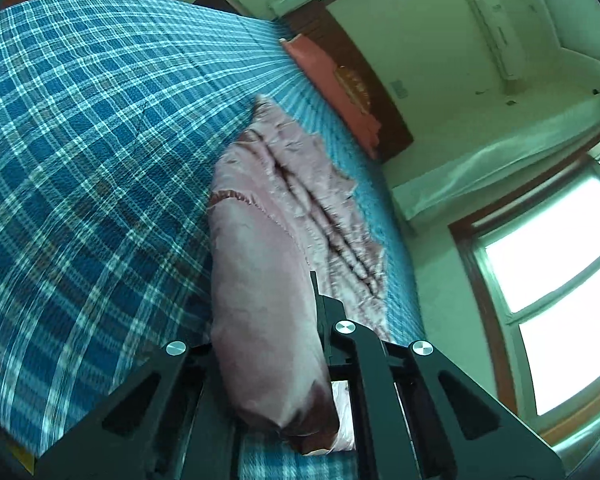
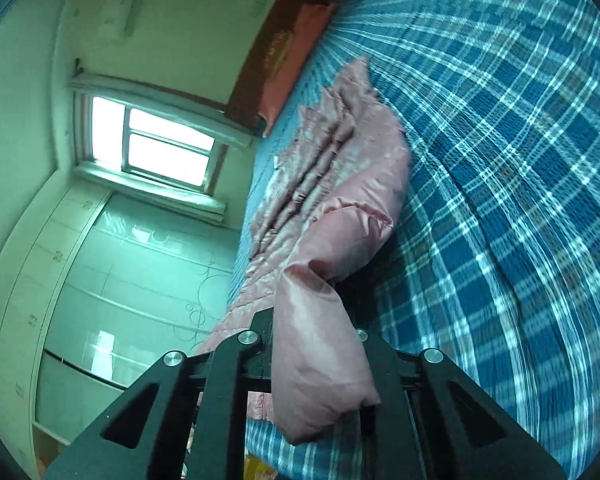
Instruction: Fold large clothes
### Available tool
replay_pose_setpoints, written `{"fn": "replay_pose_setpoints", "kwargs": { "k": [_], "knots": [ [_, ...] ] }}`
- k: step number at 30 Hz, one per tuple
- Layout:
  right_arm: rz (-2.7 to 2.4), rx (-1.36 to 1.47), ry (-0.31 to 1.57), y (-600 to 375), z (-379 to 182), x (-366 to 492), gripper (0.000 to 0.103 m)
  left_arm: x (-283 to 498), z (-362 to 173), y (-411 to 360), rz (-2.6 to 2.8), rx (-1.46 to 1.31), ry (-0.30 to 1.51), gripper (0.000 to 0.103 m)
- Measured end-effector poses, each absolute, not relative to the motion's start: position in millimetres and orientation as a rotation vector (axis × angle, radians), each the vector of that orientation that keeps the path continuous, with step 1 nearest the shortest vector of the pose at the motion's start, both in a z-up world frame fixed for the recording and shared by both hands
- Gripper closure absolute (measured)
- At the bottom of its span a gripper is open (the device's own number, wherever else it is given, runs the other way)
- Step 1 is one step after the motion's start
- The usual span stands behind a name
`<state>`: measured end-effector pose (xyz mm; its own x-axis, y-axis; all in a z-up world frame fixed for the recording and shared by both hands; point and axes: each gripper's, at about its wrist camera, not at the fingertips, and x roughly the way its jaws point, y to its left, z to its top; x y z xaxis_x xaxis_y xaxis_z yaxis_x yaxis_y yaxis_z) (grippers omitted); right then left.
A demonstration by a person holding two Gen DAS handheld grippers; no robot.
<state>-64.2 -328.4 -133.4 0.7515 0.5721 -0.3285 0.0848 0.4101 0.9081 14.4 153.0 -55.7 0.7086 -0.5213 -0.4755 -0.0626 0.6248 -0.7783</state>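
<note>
**Pink padded jacket gripped at both ends on the plaid bed**

Pink, shiny quilted fabric: the jacket (image 1: pixel 284 184) lay stretched along one side edge of the bed (image 1: pixel 80 140), reaching toward the head end where a red pillow (image 1: pixel 340 80) sat against the dark wooden headboard (image 1: pixel 364 68). Bed cover was blue plaid with white lines.

Left gripper (image 1: pixel 300 320): jaws drawn together, clamped on a puffed fold of the jacket; cloth bulged out over the black fingers and hung toward the camera.

Right gripper (image 2: pixel 312 344): jaws likewise pinched tight on another padded fold, which draped down between the black linkages.

Both views were blurred, plaid lines streaked.

Gold ornament on the headboard, too small to make out. Wall air conditioner (image 1: pixel 496 36) carried no legible brand. Wardrobe doors (image 2: pixel 140 280) showed etched circle patterns only. No readable writing anywhere.

Bright windows (image 2: pixel 156 148) beyond the bed.
</note>
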Motion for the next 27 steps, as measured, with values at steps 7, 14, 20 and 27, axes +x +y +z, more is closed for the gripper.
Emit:
{"fn": "replay_pose_setpoints", "kwargs": {
  "k": [7,14,20,27],
  "knots": [
    [0.365,1.144,0.666,-330,-116,-97,0.091,-20,-27,159,-0.327,-0.869,0.721,0.098],
    [0.445,1.177,0.592,-337,-99,-31,0.091,27,-10,156,-0.372,-0.846,0.699,0.098],
    [0.450,1.132,0.554,-348,-72,71,0.091,119,7,142,-0.384,-0.778,0.687,0.098],
    [0.351,1.129,0.588,-364,-82,200,0.091,269,-5,127,-0.322,-0.729,0.719,0.098]
  ]
}}
